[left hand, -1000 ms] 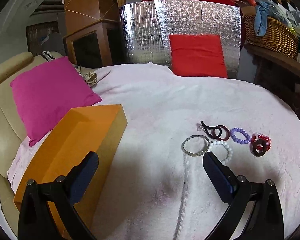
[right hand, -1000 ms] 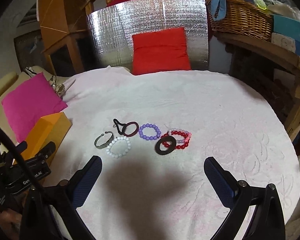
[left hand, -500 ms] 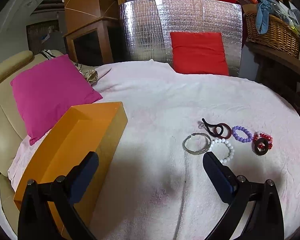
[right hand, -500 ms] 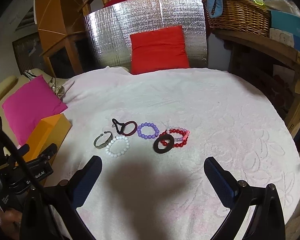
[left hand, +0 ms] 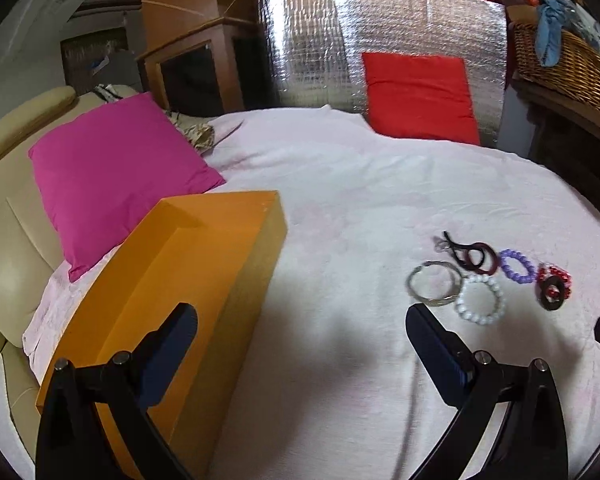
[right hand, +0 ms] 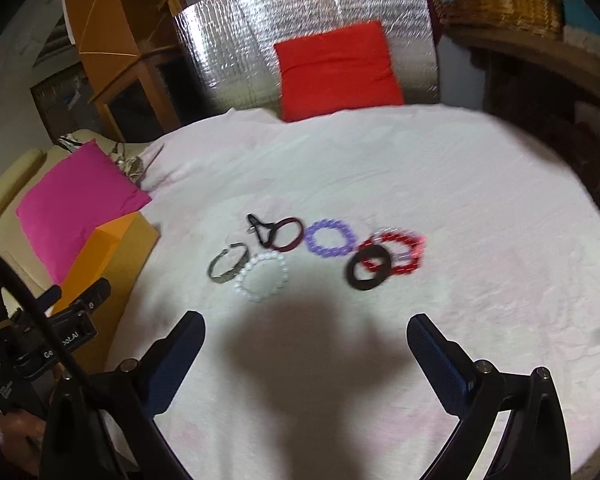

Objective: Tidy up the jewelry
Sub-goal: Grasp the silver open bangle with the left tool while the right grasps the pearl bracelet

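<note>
Since a second ago: right gripper (right hand: 304, 356) has dipped and closed in on the jewelry, which sits bigger and a bit motion-blurred in its view; left gripper (left hand: 300, 344) barely shifted, the orange box (left hand: 188, 280) just looms a little larger.
Claws: both spread wide, nothing between the fingers on either side.
Jewelry spot: all bunched together on the pink-white cloth (right hand: 460, 200), roughly 12 o'clock from the right gripper, and about 2 o'clock from the left one.
Pieces: silver bangle (right hand: 227, 267) touching the white bead bracelet (right hand: 261, 276), dark red loop with black clasp (right hand: 278, 233), purple bead bracelet (right hand: 330, 237), black ring (right hand: 368, 269) lying over the red bead bracelet (right hand: 396, 252).
Box: at 9 o'clock of the cluster, well apart from it, open top facing up.
Step, my guess: reaching for a first piece with the right.
Tip: I'd go for the white bracelet since it's nearest, straddle one side of the loop only, come straight down so the bangle doesn't get dragged along.
Watch out: soft cloth can bunch up between the fingers.
</note>
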`<action>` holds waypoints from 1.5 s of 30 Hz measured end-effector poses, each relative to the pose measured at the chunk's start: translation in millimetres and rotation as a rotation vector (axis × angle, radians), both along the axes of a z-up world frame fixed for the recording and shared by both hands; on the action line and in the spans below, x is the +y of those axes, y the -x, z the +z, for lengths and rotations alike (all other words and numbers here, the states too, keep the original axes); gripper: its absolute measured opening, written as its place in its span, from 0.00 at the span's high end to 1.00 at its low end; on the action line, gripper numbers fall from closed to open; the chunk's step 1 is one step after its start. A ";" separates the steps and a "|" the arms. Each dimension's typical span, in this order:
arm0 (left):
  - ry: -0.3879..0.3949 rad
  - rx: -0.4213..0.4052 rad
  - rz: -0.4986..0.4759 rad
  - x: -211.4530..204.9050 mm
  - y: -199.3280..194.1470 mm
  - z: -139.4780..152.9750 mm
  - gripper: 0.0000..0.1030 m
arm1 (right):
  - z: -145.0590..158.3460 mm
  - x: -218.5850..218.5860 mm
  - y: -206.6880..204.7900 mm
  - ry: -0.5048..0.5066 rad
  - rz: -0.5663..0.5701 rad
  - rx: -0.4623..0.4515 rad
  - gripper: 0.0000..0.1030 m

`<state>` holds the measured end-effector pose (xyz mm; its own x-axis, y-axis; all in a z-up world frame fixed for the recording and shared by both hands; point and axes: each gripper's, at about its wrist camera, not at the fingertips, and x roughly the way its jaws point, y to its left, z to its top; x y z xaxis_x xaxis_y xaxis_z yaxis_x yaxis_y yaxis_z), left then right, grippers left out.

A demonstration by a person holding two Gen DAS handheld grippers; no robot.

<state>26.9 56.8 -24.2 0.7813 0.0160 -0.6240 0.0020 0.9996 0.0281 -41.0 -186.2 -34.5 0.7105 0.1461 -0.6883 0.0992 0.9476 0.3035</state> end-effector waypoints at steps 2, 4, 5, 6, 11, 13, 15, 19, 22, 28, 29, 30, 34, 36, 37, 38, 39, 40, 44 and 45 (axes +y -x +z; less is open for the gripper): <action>0.000 0.013 -0.003 3.1 -5.0 -4.1 0.00 | -5.9 4.4 -11.4 -0.036 0.016 0.011 0.09; -0.013 0.031 -0.013 2.2 -10.9 -8.8 0.00 | -14.4 10.3 -25.1 -0.081 0.031 0.026 0.16; -0.022 0.039 -0.018 1.2 -13.4 -10.5 0.00 | -18.0 13.7 -32.9 -0.104 0.038 0.038 0.18; -0.030 0.047 -0.021 0.7 -15.7 -11.4 0.00 | -24.3 16.7 -40.7 -0.107 0.036 0.050 0.23; -0.059 0.091 -0.021 -0.8 -28.4 -16.7 0.00 | -51.0 24.9 -76.2 -0.105 0.015 0.132 0.43; -0.067 0.103 -0.019 -1.5 -32.9 -19.4 0.00 | -66.8 24.9 -88.2 -0.098 -0.009 0.166 0.46; -0.076 0.115 -0.019 -3.1 -37.4 -22.3 0.00 | -75.1 25.0 -97.1 -0.090 -0.016 0.175 0.52; -0.094 0.127 -0.016 -5.1 -42.9 -27.0 0.00 | -83.1 33.1 -113.6 0.033 -0.014 0.166 0.74; -0.095 0.132 -0.021 -8.1 -46.4 -29.2 0.00 | -83.5 32.2 -116.0 0.060 -0.018 0.146 0.86; -0.069 0.141 -0.066 -28.8 -55.4 -33.7 0.00 | -78.3 8.3 -104.7 -0.035 -0.022 0.108 0.90; -0.065 0.143 -0.077 -33.6 -56.5 -34.7 0.00 | -75.7 5.2 -100.7 -0.039 -0.024 0.103 0.90; -0.062 0.146 -0.089 -39.1 -58.4 -35.9 0.00 | -74.1 3.3 -97.4 -0.040 -0.028 0.097 0.90; -0.022 0.168 -0.113 -59.6 -67.1 -41.7 0.00 | -67.0 -7.6 -76.5 -0.072 -0.015 0.084 0.90; 0.011 0.180 -0.120 -68.2 -72.4 -45.1 0.00 | -66.5 -9.4 -71.4 -0.064 -0.013 0.080 0.90; 0.033 0.190 -0.127 -73.8 -75.3 -47.3 0.00 | -65.8 -12.5 -68.1 -0.066 -0.011 0.085 0.90; 0.044 0.197 -0.130 -78.7 -77.4 -49.0 0.00 | -66.5 -15.3 -65.3 -0.073 -0.009 0.089 0.90; 0.058 0.206 -0.133 -84.3 -79.6 -51.3 0.00 | -67.0 -19.4 -63.1 -0.079 -0.007 0.094 0.90; 0.068 0.214 -0.137 -89.4 -81.3 -53.5 0.00 | -68.6 -21.8 -63.4 -0.080 -0.008 0.098 0.90; 0.067 0.249 -0.134 -101.6 -86.6 -60.4 0.00 | -73.4 -30.6 -56.9 -0.086 -0.005 0.120 0.90; 0.069 0.256 -0.129 -102.9 -88.6 -62.7 0.00 | -75.8 -31.4 -55.9 -0.081 -0.004 0.125 0.90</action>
